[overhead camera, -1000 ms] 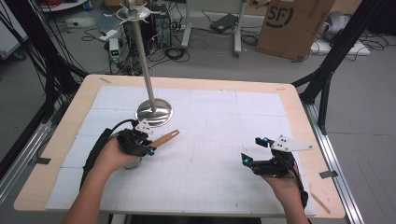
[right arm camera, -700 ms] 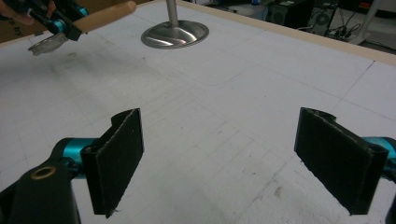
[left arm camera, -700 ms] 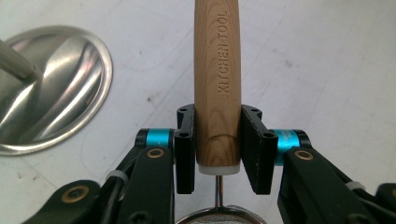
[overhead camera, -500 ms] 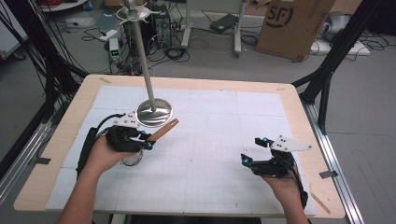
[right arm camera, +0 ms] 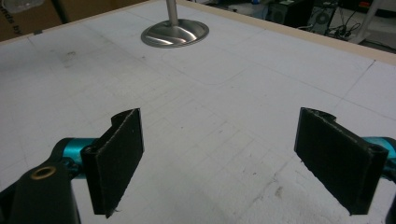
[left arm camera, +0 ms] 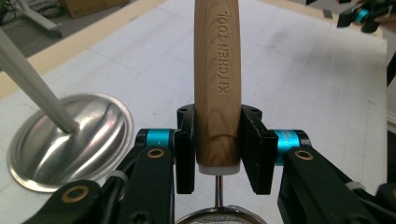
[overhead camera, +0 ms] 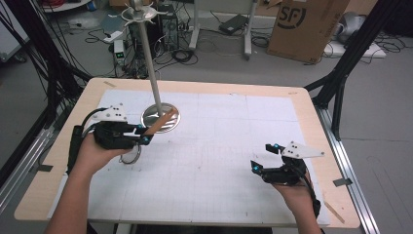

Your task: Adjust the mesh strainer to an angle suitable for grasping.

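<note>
The left gripper [overhead camera: 146, 138] is clamped on the wooden handle [left arm camera: 217, 84] of a small strainer [left arm camera: 215, 215], lifted clear of the desk [overhead camera: 234, 161] beside the hanging stand [overhead camera: 160, 117]; hooking it on looks yet to come. The handle's long axis points away from the person, toward the stand's base, mesh end nearest the hand. The right gripper [overhead camera: 263, 157] rests wide and empty.

High view is looking down over the table [overhead camera: 204, 161]; both gripper views are riding close, sharing the stand base [left arm camera: 70, 140].

Light-brown wooden handle [left arm camera: 217, 84], silver stand base [left arm camera: 70, 140], white gridded mat [overhead camera: 234, 146].
</note>
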